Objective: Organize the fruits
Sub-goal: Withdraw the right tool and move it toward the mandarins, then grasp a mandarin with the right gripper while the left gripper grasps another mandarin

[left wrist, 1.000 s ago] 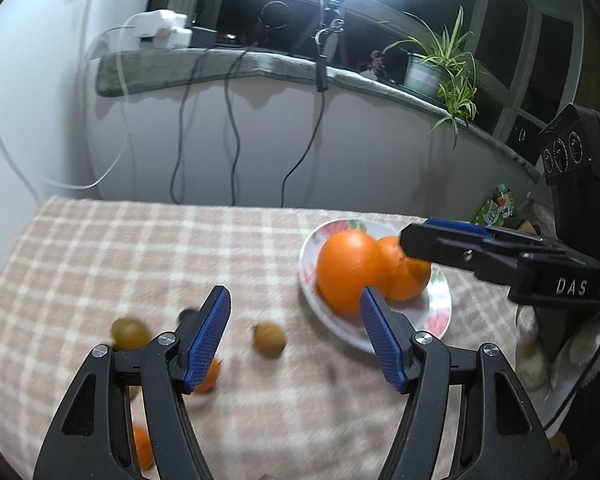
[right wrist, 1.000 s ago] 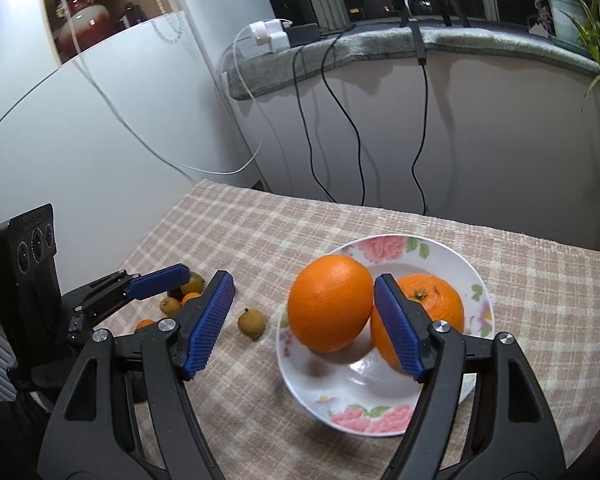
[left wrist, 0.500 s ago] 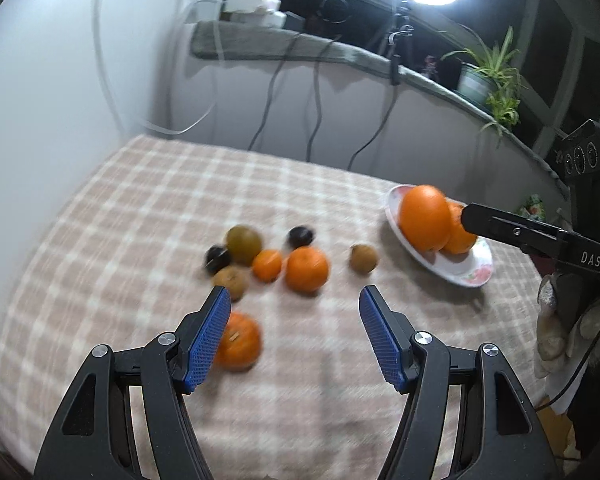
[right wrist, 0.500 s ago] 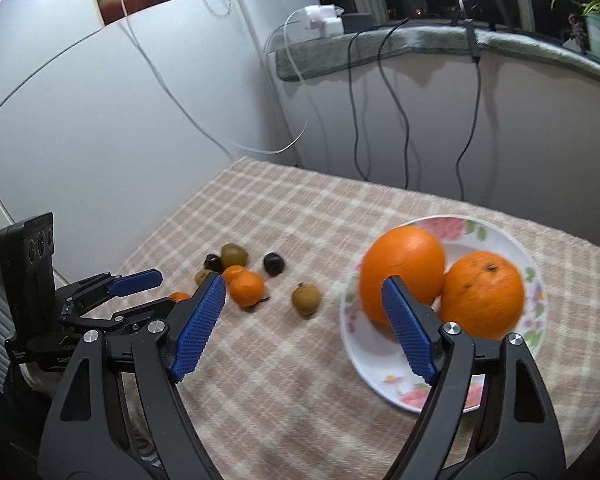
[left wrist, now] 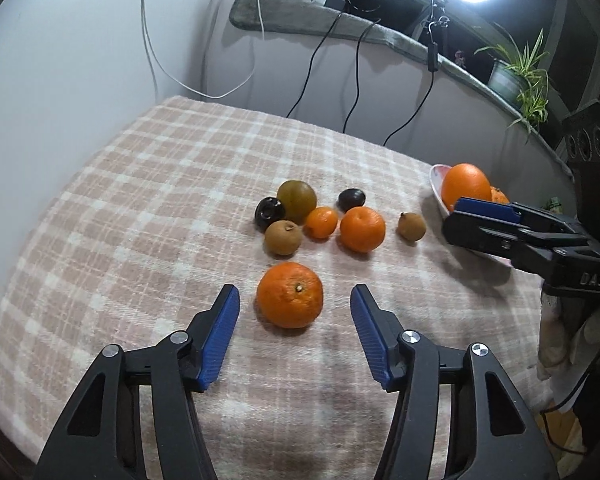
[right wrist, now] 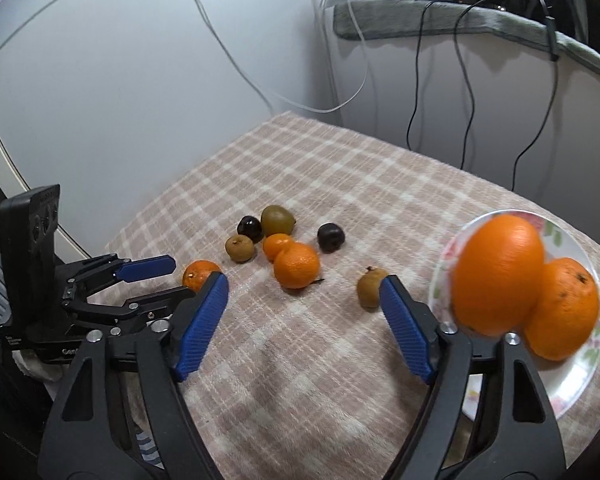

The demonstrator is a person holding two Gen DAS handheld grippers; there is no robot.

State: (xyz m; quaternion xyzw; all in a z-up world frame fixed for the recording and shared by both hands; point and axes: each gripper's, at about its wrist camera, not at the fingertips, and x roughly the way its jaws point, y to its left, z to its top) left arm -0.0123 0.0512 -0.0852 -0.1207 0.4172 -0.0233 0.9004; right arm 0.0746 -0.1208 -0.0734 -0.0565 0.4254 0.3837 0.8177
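My left gripper (left wrist: pixel 295 312) is open, its blue pads on either side of a mandarin (left wrist: pixel 290 295) lying on the checked cloth, not touching it. Beyond it lie several small fruits: a mandarin (left wrist: pixel 362 229), a smaller orange one (left wrist: pixel 321 222), a green-brown fruit (left wrist: pixel 296 197), two dark ones (left wrist: pixel 269 212) and brown ones (left wrist: pixel 283 237). A floral plate (right wrist: pixel 580 380) holds two big oranges (right wrist: pixel 498 274). My right gripper (right wrist: pixel 304 300) is open and empty, just left of the plate. A brown fruit (right wrist: pixel 370 287) lies by its right pad.
The table (left wrist: pixel 160 184) stands against a white wall on the left and a ledge with cables at the back. My right gripper also shows in the left wrist view (left wrist: pixel 512 228), in front of the plate (left wrist: pixel 438 184). A potted plant (left wrist: pixel 516 76) stands on the ledge.
Both grippers have swung left, away from the plate. The left gripper has come close to the nearest mandarin, which now sits between its open pads. No fruit has moved.
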